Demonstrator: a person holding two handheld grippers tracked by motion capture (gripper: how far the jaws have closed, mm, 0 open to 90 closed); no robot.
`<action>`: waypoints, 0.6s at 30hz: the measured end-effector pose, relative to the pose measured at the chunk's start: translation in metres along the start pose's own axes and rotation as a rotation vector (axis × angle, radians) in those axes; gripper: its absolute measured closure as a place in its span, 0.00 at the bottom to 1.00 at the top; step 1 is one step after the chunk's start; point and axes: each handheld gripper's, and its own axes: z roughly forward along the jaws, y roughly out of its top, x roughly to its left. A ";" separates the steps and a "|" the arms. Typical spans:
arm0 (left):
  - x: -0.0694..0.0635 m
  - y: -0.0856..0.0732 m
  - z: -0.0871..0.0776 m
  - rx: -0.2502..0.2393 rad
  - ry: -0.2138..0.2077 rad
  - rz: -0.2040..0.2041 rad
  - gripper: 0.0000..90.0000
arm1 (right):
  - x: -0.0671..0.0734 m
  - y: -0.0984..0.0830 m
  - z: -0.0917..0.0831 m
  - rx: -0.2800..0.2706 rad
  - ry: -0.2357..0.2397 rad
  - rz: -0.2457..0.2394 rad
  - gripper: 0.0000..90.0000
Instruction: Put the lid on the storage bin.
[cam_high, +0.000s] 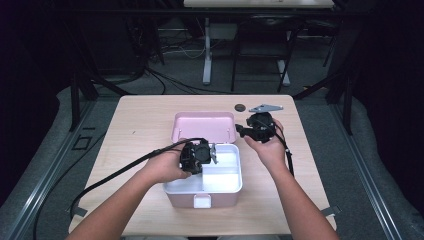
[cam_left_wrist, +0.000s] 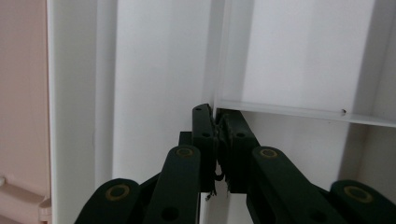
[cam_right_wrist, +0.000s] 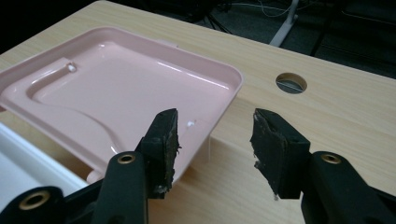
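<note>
Hands at a pale wooden table (cam_high: 145, 120) work a pink plastic storage box (cam_high: 204, 199) whose white divided inner tray (cam_high: 220, 176) sits in it. The box stands at the near middle of the table, its pink hinged lid (cam_high: 204, 126) thrown back flat behind it. The left gripper (cam_high: 196, 156) hangs over the tray; in the left gripper view its jaws are pinched tight on the tray's thin white divider wall (cam_left_wrist: 280, 110). The right gripper (cam_high: 256, 129) hovers beside the lid's right edge, jaws partly apart and empty; in the right gripper view the lid's corner (cam_right_wrist: 224, 88) lies just ahead of them. To lift the tray well, I judge the left grip should pull straight up, level, while the right steadies the box without nudging the lid.
</note>
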 end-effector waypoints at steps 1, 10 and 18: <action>0.000 0.000 0.000 0.000 -0.001 0.000 0.95 | 0.000 0.001 0.003 0.012 0.001 -0.007 0.56; 0.000 0.000 0.000 0.000 -0.001 0.001 0.95 | -0.001 0.008 0.029 0.055 -0.010 0.023 0.58; 0.001 0.000 0.000 0.003 -0.007 0.000 0.95 | -0.005 0.009 0.049 0.070 -0.018 0.052 0.60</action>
